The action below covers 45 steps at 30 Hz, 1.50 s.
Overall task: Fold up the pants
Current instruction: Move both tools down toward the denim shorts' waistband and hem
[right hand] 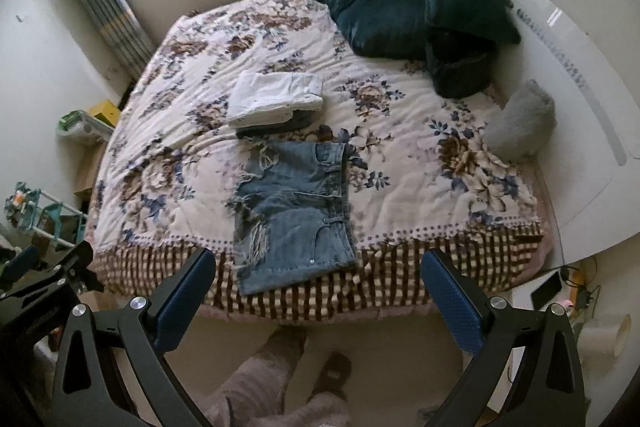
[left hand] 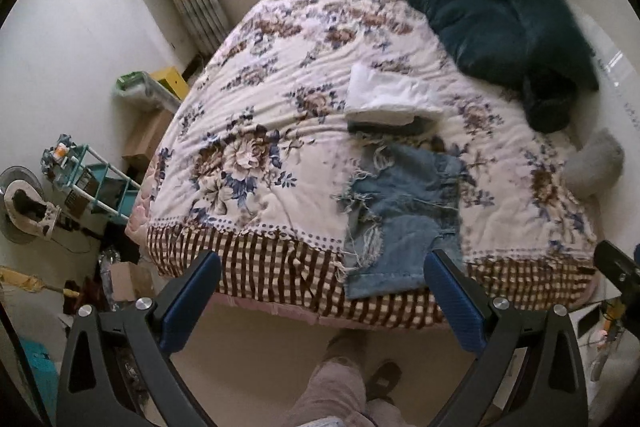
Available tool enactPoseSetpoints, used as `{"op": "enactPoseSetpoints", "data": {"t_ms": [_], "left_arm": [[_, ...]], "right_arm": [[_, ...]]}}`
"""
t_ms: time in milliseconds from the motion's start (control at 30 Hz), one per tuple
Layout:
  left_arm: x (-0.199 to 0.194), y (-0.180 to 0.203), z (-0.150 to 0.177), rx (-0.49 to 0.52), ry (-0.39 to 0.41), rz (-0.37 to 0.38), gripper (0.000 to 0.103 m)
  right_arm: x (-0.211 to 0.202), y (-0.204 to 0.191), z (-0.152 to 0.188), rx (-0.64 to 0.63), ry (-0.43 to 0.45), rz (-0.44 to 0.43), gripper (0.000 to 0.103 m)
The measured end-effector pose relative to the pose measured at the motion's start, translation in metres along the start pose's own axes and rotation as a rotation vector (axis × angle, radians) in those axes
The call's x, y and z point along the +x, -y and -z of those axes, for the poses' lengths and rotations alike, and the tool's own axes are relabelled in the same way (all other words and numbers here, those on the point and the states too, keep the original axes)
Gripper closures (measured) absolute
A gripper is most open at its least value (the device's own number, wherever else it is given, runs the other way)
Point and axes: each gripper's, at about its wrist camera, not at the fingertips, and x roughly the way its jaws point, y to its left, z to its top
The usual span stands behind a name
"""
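Observation:
Frayed blue denim shorts (left hand: pixel 400 215) lie flat on the floral bedspread (left hand: pixel 260 99) near the bed's front edge, one end hanging over the checked border; they also show in the right wrist view (right hand: pixel 294 207). My left gripper (left hand: pixel 320 267) is open and empty, held above the floor in front of the bed, short of the shorts. My right gripper (right hand: pixel 318 263) is open and empty too, at the same distance. The left gripper's body shows at the left edge of the right wrist view (right hand: pixel 52 275).
A folded white garment (right hand: pixel 276 97) rests on a folded dark one behind the shorts. Dark teal pillows (right hand: pixel 400 3) and a grey cushion (right hand: pixel 520 123) lie at the bed's far right. A teal rack (left hand: pixel 96 183) and clutter stand left of the bed. The person's legs (right hand: pixel 272 379) are below.

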Motion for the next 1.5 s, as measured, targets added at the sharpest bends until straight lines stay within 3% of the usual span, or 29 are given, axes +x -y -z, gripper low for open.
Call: {"op": "enactPoseSetpoints", "data": {"t_ms": [367,533,767,1067,1200,1333,1433,1467,1500], "left_arm": [[0.181,0.015,-0.094,0.073,-0.166,0.064,0.000],[0.260,0.030,-0.132,0.129,-0.186,0.068,0.000],[0.370,0.054,-0.157,0.154,-0.251,0.069,0.000],[0.511,0.084,-0.162,0.108,-0.369,0.156,0.000],[0.549,0.093,-0.163,0.090,-0.388,0.205,0.003],[0.569,0.106,-0.164,0.110,-0.388,0.281,0.004],[0.581,0.116,-0.165,0.113,-0.403,0.329,0.004],[0.585,0.120,-0.167,0.115,-0.399,0.331,0.004],[0.588,0.123,-0.168,0.117,-0.400,0.338,0.004]], "right_arm": [[0.215,-0.006,-0.107,0.098,-0.175,0.048,0.000],[0.319,-0.002,-0.138,0.172,-0.242,0.072,0.000],[0.443,0.012,-0.153,0.207,-0.323,0.110,0.000],[0.571,0.046,-0.157,0.198,-0.391,0.106,0.000],[0.614,0.067,-0.161,0.230,-0.426,0.055,0.000],[0.650,0.093,-0.165,0.307,-0.477,-0.047,0.000],[0.673,0.106,-0.167,0.320,-0.505,-0.099,0.007],[0.679,0.108,-0.168,0.314,-0.518,-0.109,0.019],[0.685,0.110,-0.169,0.313,-0.523,-0.119,0.042]]}}
